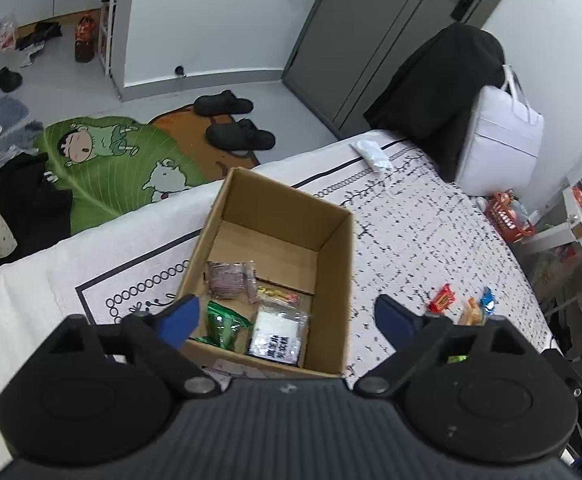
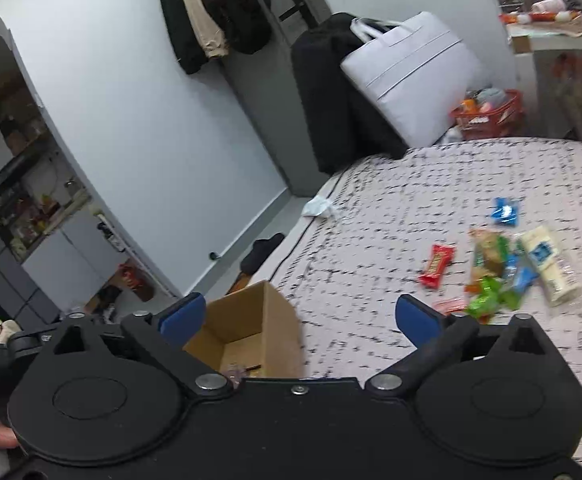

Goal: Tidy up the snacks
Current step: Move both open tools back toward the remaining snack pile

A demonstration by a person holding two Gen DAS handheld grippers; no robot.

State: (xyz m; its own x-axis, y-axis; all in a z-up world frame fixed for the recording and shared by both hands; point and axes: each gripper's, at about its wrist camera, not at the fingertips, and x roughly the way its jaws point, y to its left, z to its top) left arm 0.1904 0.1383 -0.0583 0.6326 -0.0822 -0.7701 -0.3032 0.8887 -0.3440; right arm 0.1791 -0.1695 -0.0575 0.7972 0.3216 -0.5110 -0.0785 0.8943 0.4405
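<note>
The box (image 1: 275, 256) stands open near the bed's (image 1: 431, 216) foot edge. It holds four packets at its near end: a purple one (image 1: 227, 278), a green one (image 1: 225, 322), a white one with a black label (image 1: 277, 334), and a clear one with red and yellow print (image 1: 279, 296). The left tool (image 1: 287, 318) hovers above the box, fingers apart, empty.

The right view cuts off most of the box interior behind the right tool (image 2: 301, 316), also spread and empty. Only this view shows the full loose pile (image 2: 503, 268) on the bed: red bar (image 2: 437, 266), blue packet (image 2: 505, 212), white packet (image 2: 551, 266), green wrappers. Motion blur obscures their print.
</note>
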